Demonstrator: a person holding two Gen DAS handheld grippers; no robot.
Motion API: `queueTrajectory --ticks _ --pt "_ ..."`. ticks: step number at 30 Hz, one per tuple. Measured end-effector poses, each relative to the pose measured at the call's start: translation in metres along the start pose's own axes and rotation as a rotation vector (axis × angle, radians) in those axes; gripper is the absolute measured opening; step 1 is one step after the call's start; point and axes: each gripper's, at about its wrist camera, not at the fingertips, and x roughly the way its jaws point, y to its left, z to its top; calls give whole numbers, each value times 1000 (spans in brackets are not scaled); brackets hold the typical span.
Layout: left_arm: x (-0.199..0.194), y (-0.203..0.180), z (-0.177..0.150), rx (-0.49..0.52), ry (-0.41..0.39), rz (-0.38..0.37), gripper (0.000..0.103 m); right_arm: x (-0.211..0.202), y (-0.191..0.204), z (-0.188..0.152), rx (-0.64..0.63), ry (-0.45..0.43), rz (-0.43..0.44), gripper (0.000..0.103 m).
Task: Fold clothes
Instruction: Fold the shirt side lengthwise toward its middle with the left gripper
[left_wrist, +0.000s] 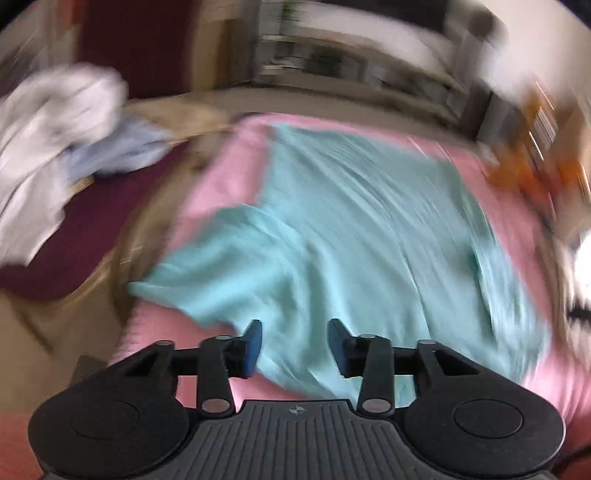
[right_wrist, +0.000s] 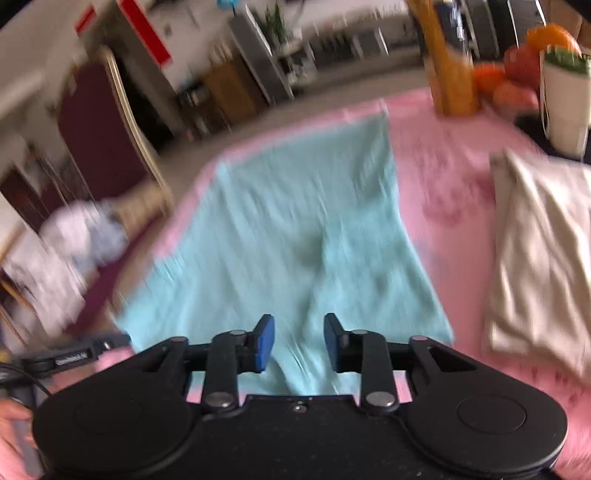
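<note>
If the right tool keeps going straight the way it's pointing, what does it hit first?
Most likely the light blue garment spread on the pink cover. The right tool is open and aimed at the cloth's near part. The picture is blurred, so depth is uncertain.

Both views soft daylight, fairly bright; heavy motion blur across room and teal garment (left_wrist: 351, 229); gripper bodies alone stay sharp; fisheye bending and dark corners at edges; blown-out white glare at left view's right edge.

A pink-covered bed (right_wrist: 454, 177) carries a spread teal garment (right_wrist: 295, 229) and a beige pillow (right_wrist: 543, 251).
</note>
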Motion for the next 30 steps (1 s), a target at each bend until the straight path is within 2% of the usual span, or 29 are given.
queueTrajectory --ticks 1,3,5,7,10,11,14,19,21,23,26,30 --pt "1 21 12 -105 10 4 39 -3 2 11 0 -27 26 43" --pt "11 54 25 -273 29 4 39 -7 7 34 -2 -80 77 49" --pt "22 81 32 -417 46 -2 38 -2 11 49 -33 -121 92 52" --pt "35 96 28 -530 66 -23 37 7 10 58 -47 -144 94 52" --pt "51 106 17 -631 105 -23 36 29 -12 55 70 -139 116 52" --pt "53 106 16 -641 108 -13 36 36 -21 52 118 -131 125 52" --pt "56 107 18 -661 91 17 37 49 -37 42 188 -80 82 52" --pt "72 112 24 -697 109 65 36 45 -30 42 110 -101 69 54" --pt "72 111 25 -692 82 87 34 47 -29 42 104 -97 64 55" --pt "72 108 26 -663 61 124 18 48 -28 41 99 -94 53 55" --pt "70 105 27 -628 30 133 0 47 -30 42 111 -95 43 55" --pt "52 78 35 -454 -74 205 0 40 -37 43 148 -115 47 55"
